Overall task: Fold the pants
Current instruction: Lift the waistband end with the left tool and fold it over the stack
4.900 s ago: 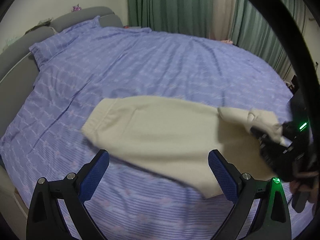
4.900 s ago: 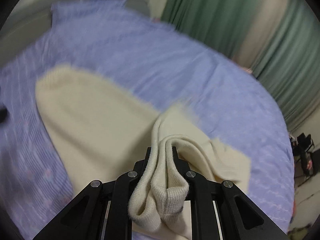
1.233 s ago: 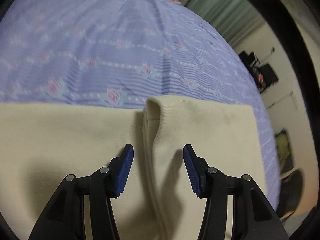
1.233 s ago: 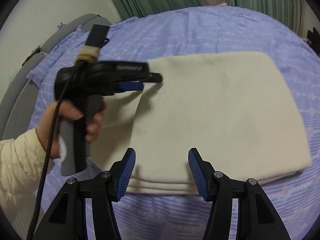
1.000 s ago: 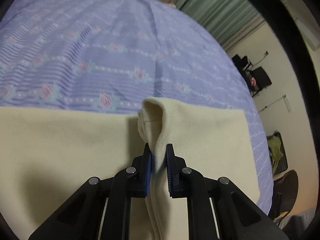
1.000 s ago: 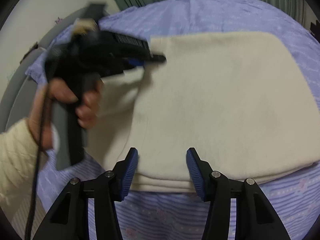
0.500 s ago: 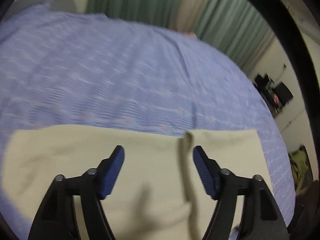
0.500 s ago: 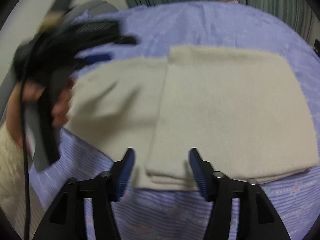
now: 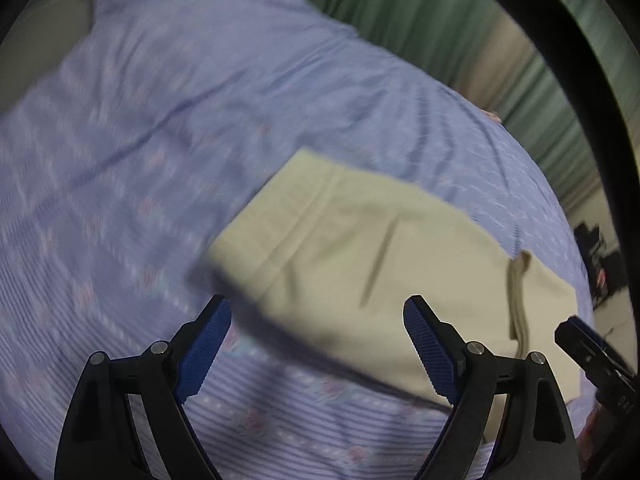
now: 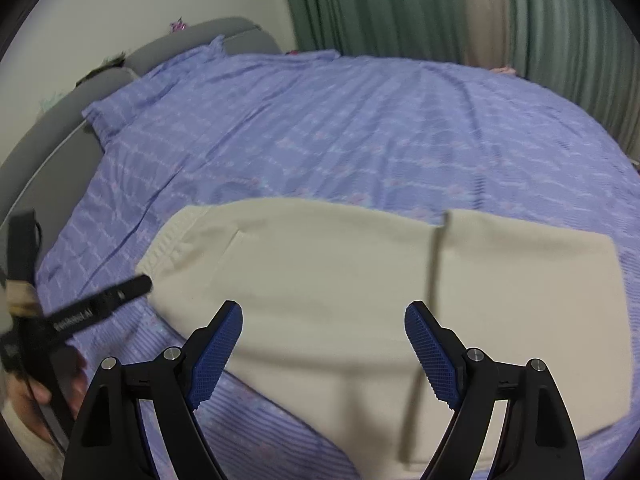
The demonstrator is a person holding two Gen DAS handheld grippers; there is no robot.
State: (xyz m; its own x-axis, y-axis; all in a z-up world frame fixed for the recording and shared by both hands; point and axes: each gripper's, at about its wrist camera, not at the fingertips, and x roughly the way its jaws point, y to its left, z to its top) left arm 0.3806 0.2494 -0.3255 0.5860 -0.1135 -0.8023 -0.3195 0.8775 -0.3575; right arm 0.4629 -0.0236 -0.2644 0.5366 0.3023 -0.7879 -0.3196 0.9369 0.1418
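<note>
The cream pants [image 10: 360,280] lie flat on the purple bed sheet [image 10: 340,132], with the right end folded over. Both the left gripper [image 9: 316,344] and the right gripper [image 10: 324,348] are spread wide, holding nothing. The gripper's writing is too blurry to read.

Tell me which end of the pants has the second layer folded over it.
The right end of the pants, where the folded flap lies; the ribbed waistband end is single-layered.
</note>
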